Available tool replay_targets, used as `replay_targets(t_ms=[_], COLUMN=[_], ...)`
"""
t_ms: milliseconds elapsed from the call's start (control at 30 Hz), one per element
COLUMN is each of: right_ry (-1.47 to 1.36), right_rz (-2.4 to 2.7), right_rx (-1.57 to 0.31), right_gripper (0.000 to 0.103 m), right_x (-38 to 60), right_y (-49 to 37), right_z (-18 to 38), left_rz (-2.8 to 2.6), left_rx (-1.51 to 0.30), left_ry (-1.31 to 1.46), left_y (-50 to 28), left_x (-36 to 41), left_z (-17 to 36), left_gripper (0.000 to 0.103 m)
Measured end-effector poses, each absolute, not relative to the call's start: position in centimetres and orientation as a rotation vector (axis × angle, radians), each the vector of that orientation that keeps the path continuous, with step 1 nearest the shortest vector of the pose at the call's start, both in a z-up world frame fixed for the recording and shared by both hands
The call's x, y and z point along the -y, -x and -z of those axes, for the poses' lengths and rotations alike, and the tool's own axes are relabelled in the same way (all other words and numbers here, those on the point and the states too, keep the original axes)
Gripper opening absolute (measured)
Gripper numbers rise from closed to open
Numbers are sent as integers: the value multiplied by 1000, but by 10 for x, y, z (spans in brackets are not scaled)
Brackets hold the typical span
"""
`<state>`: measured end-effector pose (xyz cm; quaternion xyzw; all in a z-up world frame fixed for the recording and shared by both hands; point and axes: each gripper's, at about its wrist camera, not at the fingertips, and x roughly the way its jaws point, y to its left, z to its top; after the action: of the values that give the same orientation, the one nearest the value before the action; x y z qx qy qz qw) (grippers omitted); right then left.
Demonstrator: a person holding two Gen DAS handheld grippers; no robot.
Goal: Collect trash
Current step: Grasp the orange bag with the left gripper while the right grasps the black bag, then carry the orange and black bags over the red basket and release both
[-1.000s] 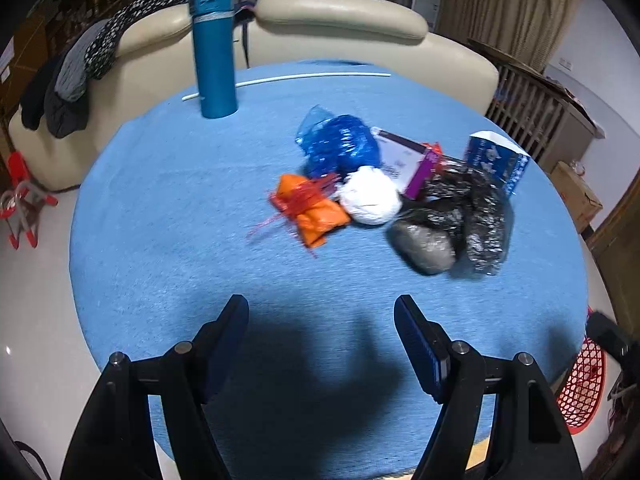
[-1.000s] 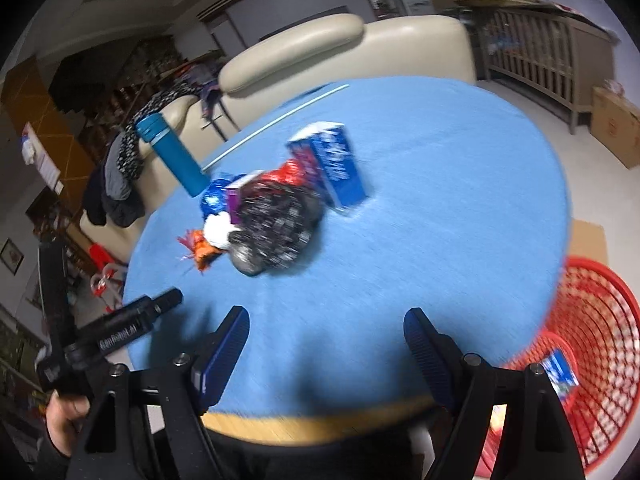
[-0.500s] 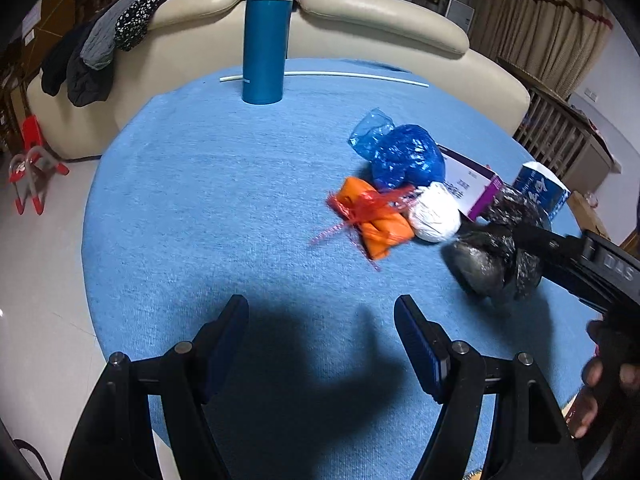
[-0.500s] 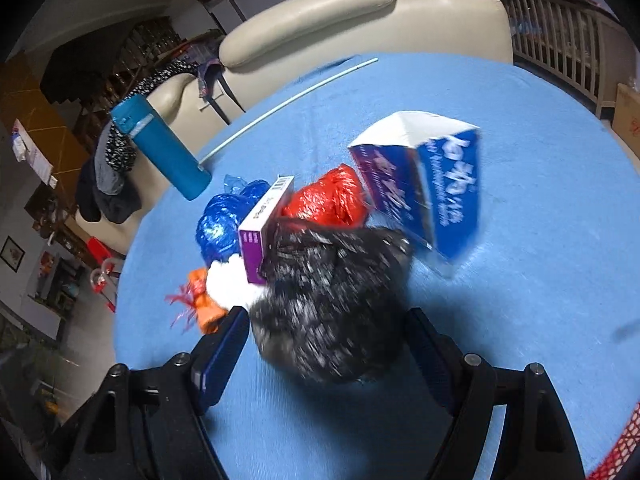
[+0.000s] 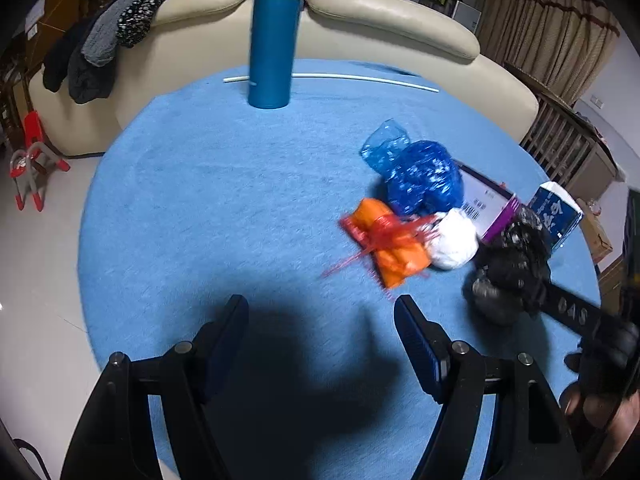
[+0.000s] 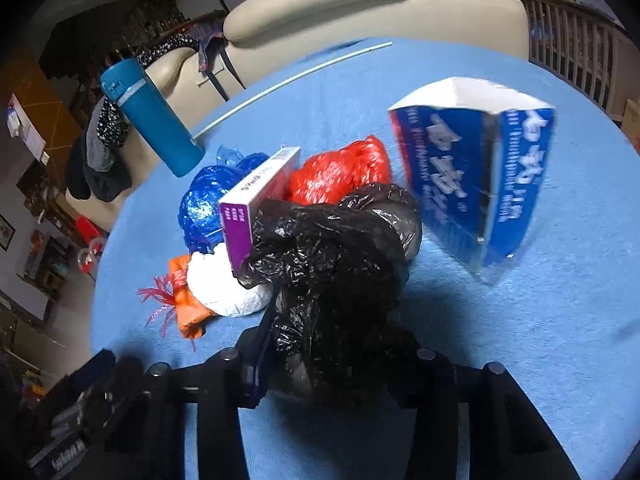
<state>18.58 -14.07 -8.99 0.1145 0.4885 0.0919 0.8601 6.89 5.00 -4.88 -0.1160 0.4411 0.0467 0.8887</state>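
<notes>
Round table (image 5: pixel 192 200) under its blue cloth fills both views, and all the rubbish sits bunched toward one side of it, a tidy heap that lets one tool work through it piece by piece. Behind it, a tall teal flask (image 5: pixel 274 36) stands upright near the far edge, well apart from the pile and apparently not part of the job.

Biggest item in the heap: the blue tissue box (image 6: pixel 480 184), tilted on a corner just beside the crumpled black plastic bag (image 6: pixel 340 264). Next down, the blue bag (image 5: pixel 420 180), the red bag (image 6: pixel 340 172) tucked behind the black one, the purple-ended carton (image 6: pixel 248 208) leaning on the pile, the white wad (image 5: pixel 454 240), and the orange packet (image 5: pixel 388 244) with its red ribbon.

Now the tools. The right gripper (image 6: pixel 328 364) reaches in low and level from the near edge, its fingers drawn in around the black bag's near end; they look to be gripping it, and my guess is this piece goes first. The left gripper (image 5: pixel 320 344) hangs back over bare cloth, angled down, jaws spread wide with nothing between them, near the orange packet but not touching.
</notes>
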Motion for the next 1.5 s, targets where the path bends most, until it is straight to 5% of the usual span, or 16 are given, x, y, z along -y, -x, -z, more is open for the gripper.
replay_targets(t_ms=[500, 600, 1500], right_ry=[-308, -316, -281], right_rz=[-223, -229, -210], right_rx=[-999, -995, -916], right_gripper=[47, 47, 48], right_x=[178, 184, 189], right_y=[-151, -147, -87], right_z=[85, 85, 57], left_rz=[-114, -129, 11], left_rx=[-1018, -1005, -950], left_ry=[154, 143, 93], left_y=[-142, -142, -50], left_x=[-16, -24, 17], left_z=[72, 69, 42], left_gripper=[77, 40, 39])
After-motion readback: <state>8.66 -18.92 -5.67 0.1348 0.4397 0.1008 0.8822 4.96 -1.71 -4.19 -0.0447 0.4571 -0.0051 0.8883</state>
